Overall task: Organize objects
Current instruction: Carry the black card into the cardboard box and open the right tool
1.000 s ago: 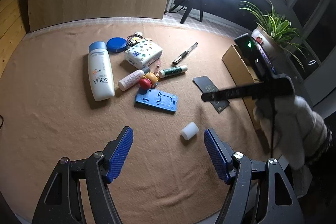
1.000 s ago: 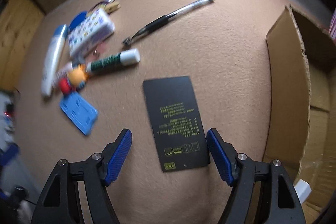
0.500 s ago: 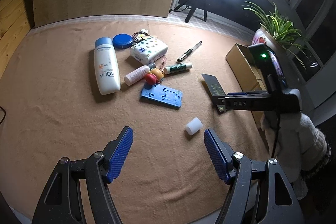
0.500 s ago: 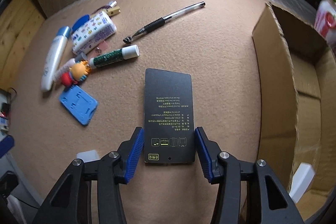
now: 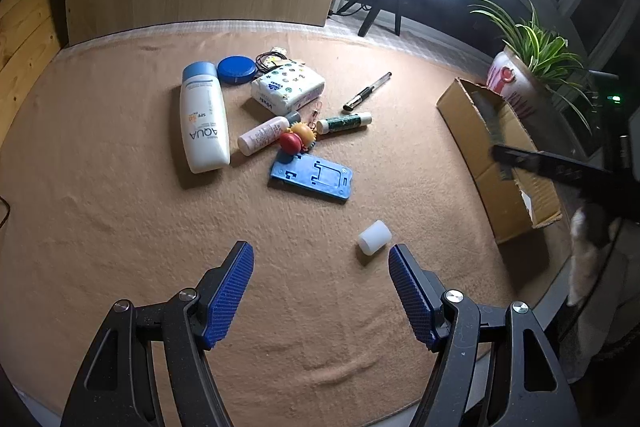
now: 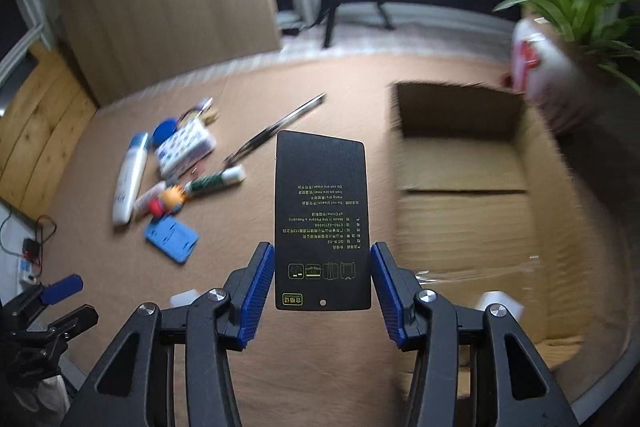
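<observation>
Bottle reads "AQUA" (SPF too); right gripper clamps black card, left gripper gapes.

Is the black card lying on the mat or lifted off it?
Lifted: the right gripper clamps the black card above the mat.

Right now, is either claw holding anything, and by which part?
Right claw holds the black card, pinched across its long side edges near the lower end, lifted off the cloth. Left claw is open and empty.

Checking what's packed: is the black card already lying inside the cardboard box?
No, the black card is clamped in the right gripper, in the air.
</observation>
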